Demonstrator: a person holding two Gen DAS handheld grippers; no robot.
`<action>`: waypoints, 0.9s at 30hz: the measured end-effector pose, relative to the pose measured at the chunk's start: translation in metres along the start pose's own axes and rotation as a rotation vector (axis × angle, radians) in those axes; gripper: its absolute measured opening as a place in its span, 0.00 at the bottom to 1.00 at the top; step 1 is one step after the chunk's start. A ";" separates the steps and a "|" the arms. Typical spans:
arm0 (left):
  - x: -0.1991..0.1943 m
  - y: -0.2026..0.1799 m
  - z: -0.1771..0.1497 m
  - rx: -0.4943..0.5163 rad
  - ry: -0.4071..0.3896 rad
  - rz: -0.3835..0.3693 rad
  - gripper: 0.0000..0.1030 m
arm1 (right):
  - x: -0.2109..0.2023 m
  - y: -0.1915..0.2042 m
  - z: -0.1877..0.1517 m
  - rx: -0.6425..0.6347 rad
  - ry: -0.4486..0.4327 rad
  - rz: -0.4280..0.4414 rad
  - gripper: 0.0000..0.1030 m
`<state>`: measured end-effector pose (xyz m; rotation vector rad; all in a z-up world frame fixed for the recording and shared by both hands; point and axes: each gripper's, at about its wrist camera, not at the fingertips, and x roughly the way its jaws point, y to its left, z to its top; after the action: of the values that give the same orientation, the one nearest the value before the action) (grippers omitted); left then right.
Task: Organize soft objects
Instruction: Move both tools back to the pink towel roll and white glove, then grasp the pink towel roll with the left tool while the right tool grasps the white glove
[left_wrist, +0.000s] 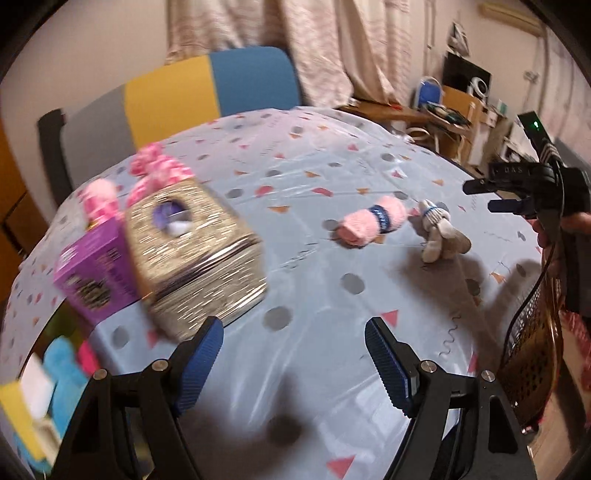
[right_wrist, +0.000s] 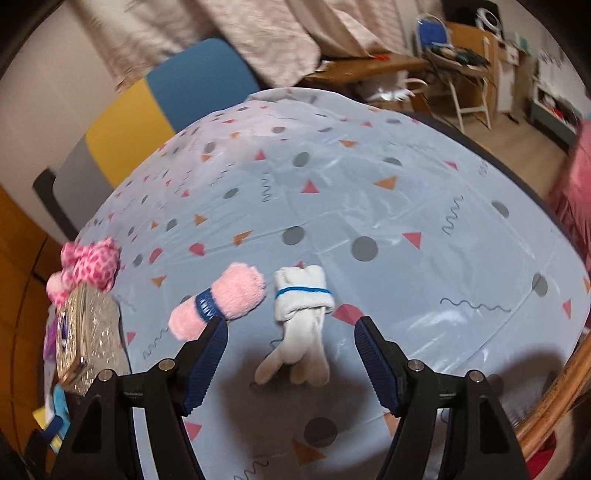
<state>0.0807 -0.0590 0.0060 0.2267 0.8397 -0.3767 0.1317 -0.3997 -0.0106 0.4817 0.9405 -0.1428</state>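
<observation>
Between the spread, empty fingers of the right gripper (right_wrist: 290, 360) lies a white sock bundle (right_wrist: 301, 325) on the tablecloth (right_wrist: 424, 266), long axis running away, loose ends nearest. Just left, a pink rolled towel (right_wrist: 221, 302) slants up-right. Left gripper (left_wrist: 293, 363) gapes empty; the glittery box (left_wrist: 195, 254) is motion-blurred.

A lived-in home room: patterned tablecloth (right_wrist: 369, 192), hanging curtains (left_wrist: 295, 44), colourful chair (left_wrist: 177, 96), cluttered desk (left_wrist: 454, 107).

Both wrist views low, forward, sharing tablecloth (left_wrist: 314, 258), socks
</observation>
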 end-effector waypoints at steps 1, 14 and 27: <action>0.008 -0.005 0.006 0.016 0.003 -0.005 0.77 | 0.003 -0.004 -0.001 0.018 0.003 0.011 0.70; 0.117 -0.078 0.078 0.277 0.028 -0.083 0.85 | 0.023 -0.024 -0.006 0.146 0.092 0.185 0.70; 0.216 -0.108 0.118 0.300 0.159 -0.109 0.84 | 0.027 -0.040 -0.007 0.237 0.110 0.262 0.70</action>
<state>0.2476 -0.2477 -0.0867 0.4952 0.9535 -0.5937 0.1293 -0.4291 -0.0488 0.8341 0.9635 0.0104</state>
